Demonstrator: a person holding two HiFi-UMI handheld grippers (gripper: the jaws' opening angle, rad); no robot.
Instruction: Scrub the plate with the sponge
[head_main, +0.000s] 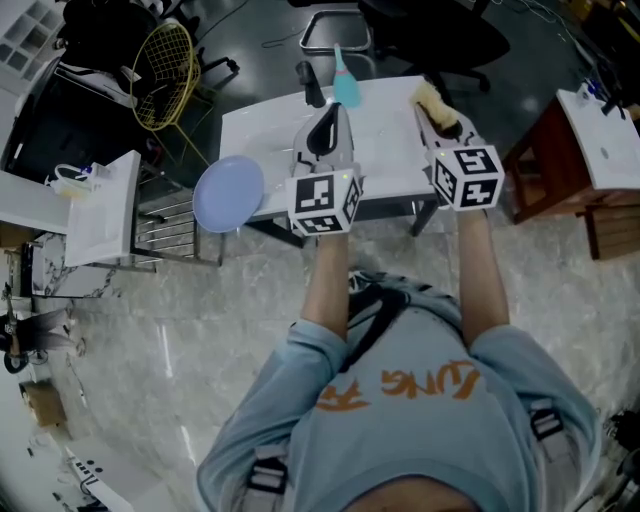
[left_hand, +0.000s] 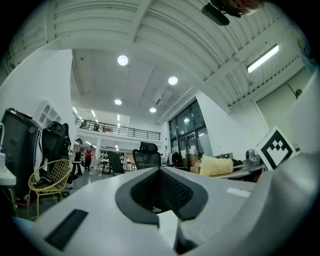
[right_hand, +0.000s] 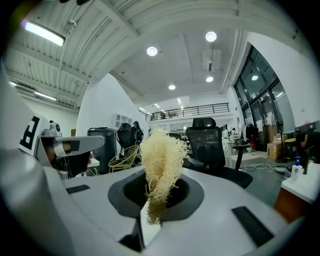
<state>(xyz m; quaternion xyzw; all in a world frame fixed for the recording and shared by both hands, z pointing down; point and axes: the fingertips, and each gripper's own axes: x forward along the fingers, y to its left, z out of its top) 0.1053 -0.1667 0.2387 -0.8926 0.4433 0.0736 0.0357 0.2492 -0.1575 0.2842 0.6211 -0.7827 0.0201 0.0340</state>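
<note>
Nearest, the left gripper (head_main: 333, 115) reaches over the white table (head_main: 390, 150) with its jaws pressed together on nothing. At its 3 o'clock the right gripper (head_main: 443, 118) pinches the pale yellow sponge (head_main: 431, 96), which sticks out past the tips. The blue plate (head_main: 228, 194) sits at the left gripper's 8 o'clock, by the table's corner, apart from both. Farther, at 12 o'clock, stands a teal bottle (head_main: 347, 90).

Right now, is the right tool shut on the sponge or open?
Shut on it: the right tool pinches the stringy sponge at its base, the rest sticking out beyond the tips.
</note>
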